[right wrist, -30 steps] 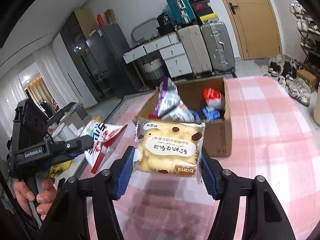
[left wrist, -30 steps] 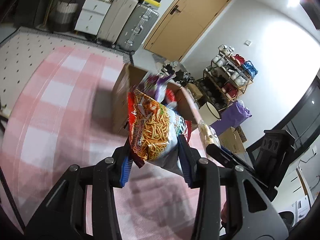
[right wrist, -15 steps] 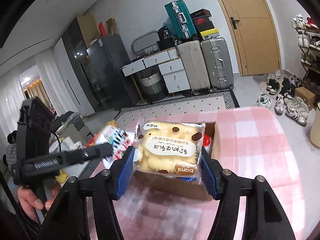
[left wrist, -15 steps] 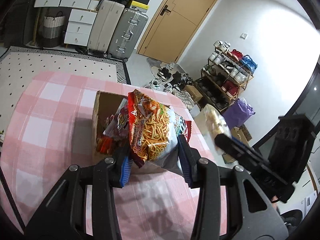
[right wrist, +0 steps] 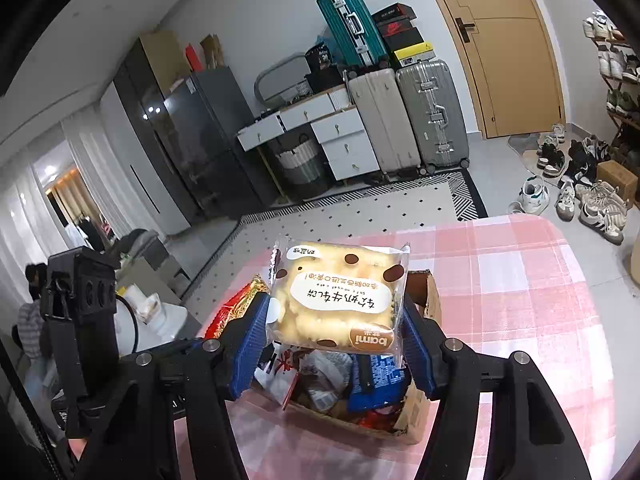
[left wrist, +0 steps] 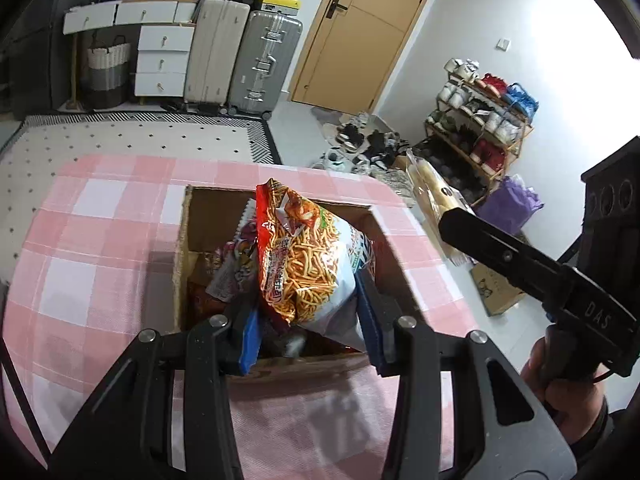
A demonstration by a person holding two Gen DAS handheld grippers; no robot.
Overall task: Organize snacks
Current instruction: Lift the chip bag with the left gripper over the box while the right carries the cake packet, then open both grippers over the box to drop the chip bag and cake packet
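Note:
My left gripper (left wrist: 310, 320) is shut on a red and white bag of noodle snacks (left wrist: 308, 256) and holds it over the open cardboard box (left wrist: 182, 248), which holds several snack packs. My right gripper (right wrist: 336, 344) is shut on a clear pack of yellow bread (right wrist: 340, 296) marked "bami", held above the same box (right wrist: 432, 304). The right gripper also shows in the left wrist view (left wrist: 444, 220), to the right of the box with the bread pack (left wrist: 430, 184). The left gripper's body shows at the left of the right wrist view (right wrist: 80, 304).
The box sits on a table with a pink checked cloth (left wrist: 100, 240). Beyond the table are a dotted rug (left wrist: 140, 136), suitcases (left wrist: 264, 60), white drawers (left wrist: 160, 60), a door (left wrist: 360, 32) and a shoe rack (left wrist: 480, 128).
Both grippers have moved forward and over the box, each still holding its pack. The box now lies right under them, its contents in view.

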